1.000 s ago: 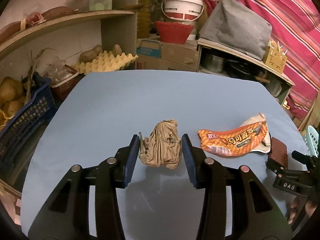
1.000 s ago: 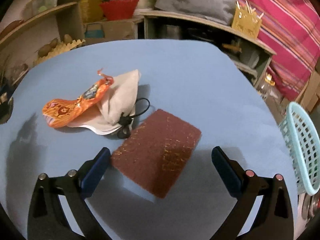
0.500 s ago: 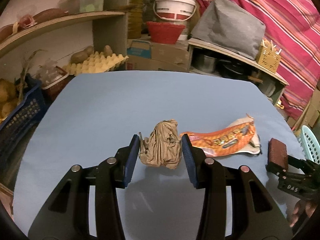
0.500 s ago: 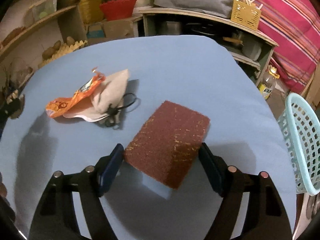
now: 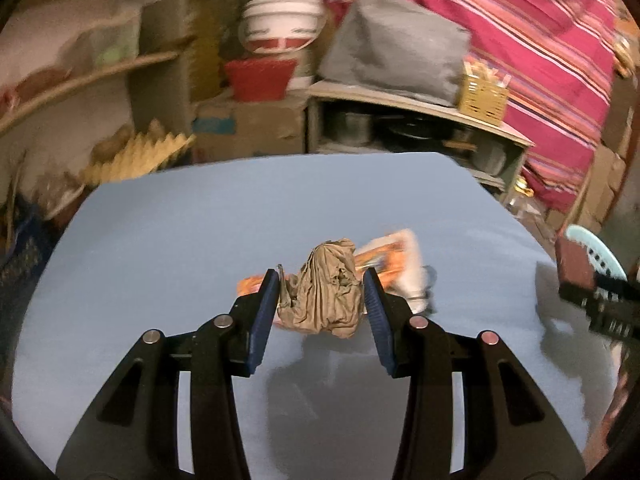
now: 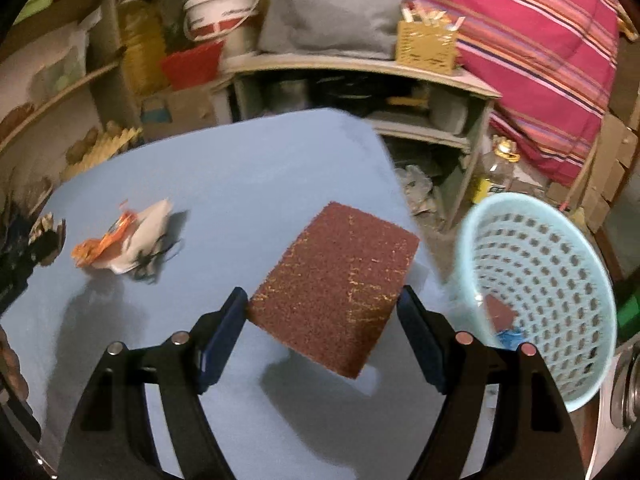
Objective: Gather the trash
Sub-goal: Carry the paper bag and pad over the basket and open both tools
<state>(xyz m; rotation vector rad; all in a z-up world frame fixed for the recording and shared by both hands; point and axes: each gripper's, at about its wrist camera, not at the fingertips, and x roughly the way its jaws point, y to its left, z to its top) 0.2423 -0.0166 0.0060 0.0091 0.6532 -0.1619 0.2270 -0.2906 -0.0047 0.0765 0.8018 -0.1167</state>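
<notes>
The right gripper [image 6: 322,326], at the bottom centre of its frame, pinches a flat brown scouring pad [image 6: 334,292] by its near edges and holds it clear of the blue table [image 6: 224,184], with the pale blue basket [image 6: 592,360] at the right edge already holding a few scraps. The left gripper [image 5: 320,300], low in the centre of its own frame, clamps a crumpled brown paper wad [image 5: 322,290] above the table, just in front of the orange snack wrapper [image 5: 384,258] and white pouch [image 6: 150,224] lying there. The risks look plain: the pad is held by little more than its corners and could pivot or slip out before reaching the basket, dropping to the floor beside it; the light wad could work loose in a quick swing; and two grippers converging on one basket could collide.
</notes>
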